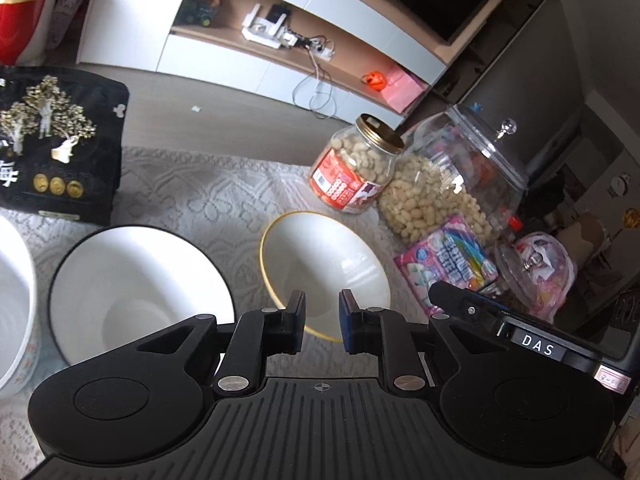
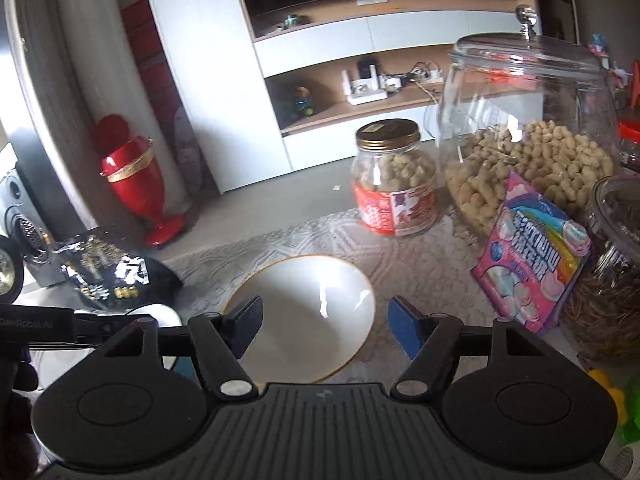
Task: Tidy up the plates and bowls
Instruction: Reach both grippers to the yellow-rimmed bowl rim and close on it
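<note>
Now, over a lace-patterned tablecloth [image 1: 224, 192], a person holds two black grippers above the dishes; the left gripper [image 1: 322, 320] hangs with its jaws drawn close, a narrow gap between the pads and nothing in it; the right gripper [image 2: 326, 328] has its jaws spread wide, and no dish is caught between them. Beneath both sits the yellow-rimmed bowl [image 1: 326, 264], white inside and empty, standing apart on the cloth; from the right wrist view the same bowl [image 2: 304, 320] fills the space below the open fingers, untouched by either pad. Just to its left rests a black-rimmed bowl [image 1: 140, 288], also white and empty; farther left, the edge of a third white dish [image 1: 16, 304] shows at the frame's border. Behind the bowls stand a gold-lidded jar of peanuts [image 1: 358, 168] with a red label and a large clear lidded jar [image 1: 460, 176] of peanuts, the two nearly touching; a pink marshmallow packet [image 1: 444, 260] leans near the large jar; a black gift box [image 1: 56, 148] sits at the cloth's far left corner.
</note>
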